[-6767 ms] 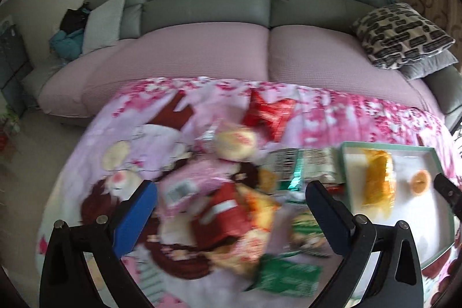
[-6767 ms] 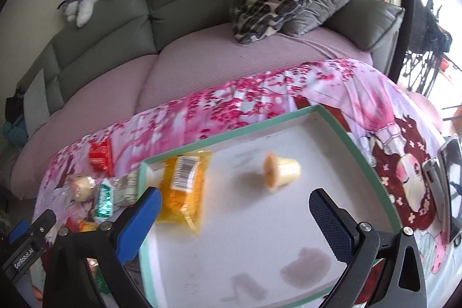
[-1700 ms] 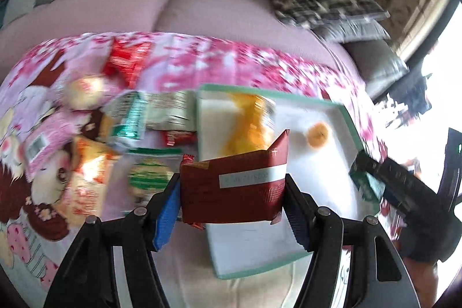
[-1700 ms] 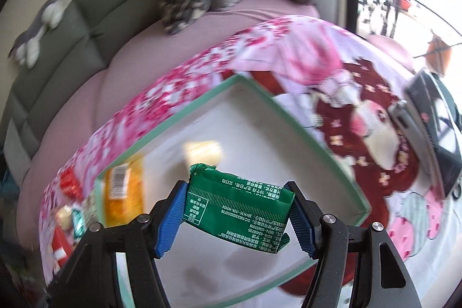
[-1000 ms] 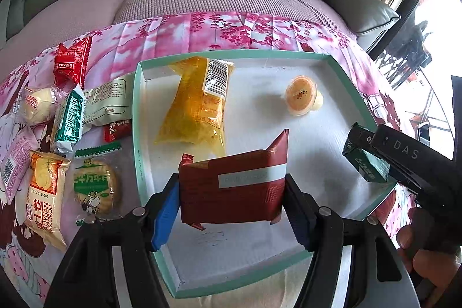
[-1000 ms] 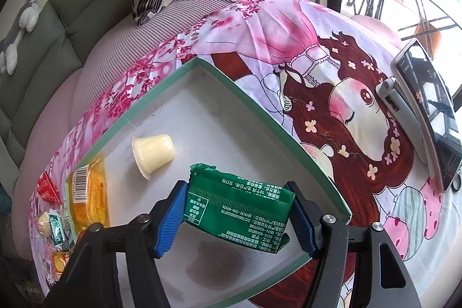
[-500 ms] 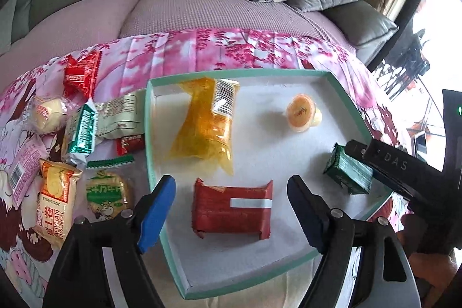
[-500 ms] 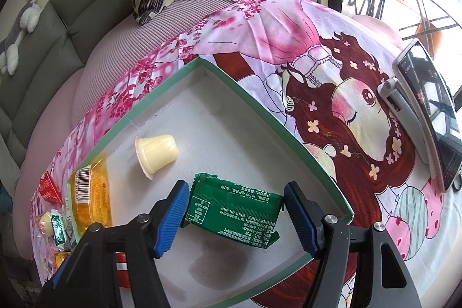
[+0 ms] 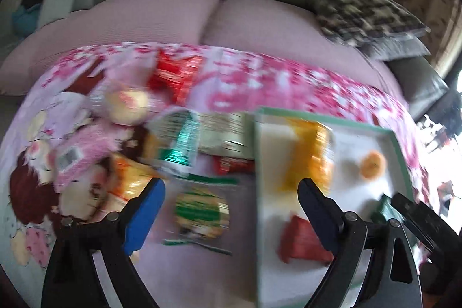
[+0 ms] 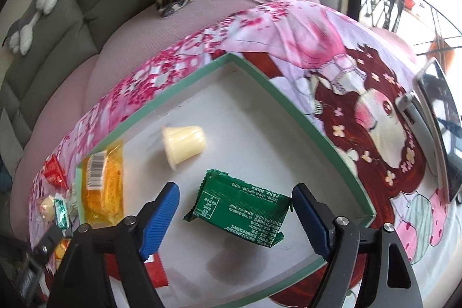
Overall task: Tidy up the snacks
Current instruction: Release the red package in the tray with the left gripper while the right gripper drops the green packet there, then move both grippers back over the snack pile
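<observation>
Now right hand-held gripper (image 10: 234, 210) just opening wide, green packet (image 10: 236, 207) loose between pads, on tray (image 10: 288, 97)

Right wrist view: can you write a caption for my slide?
Open right gripper over a green packet in the tray, beside a jelly cup.
</observation>
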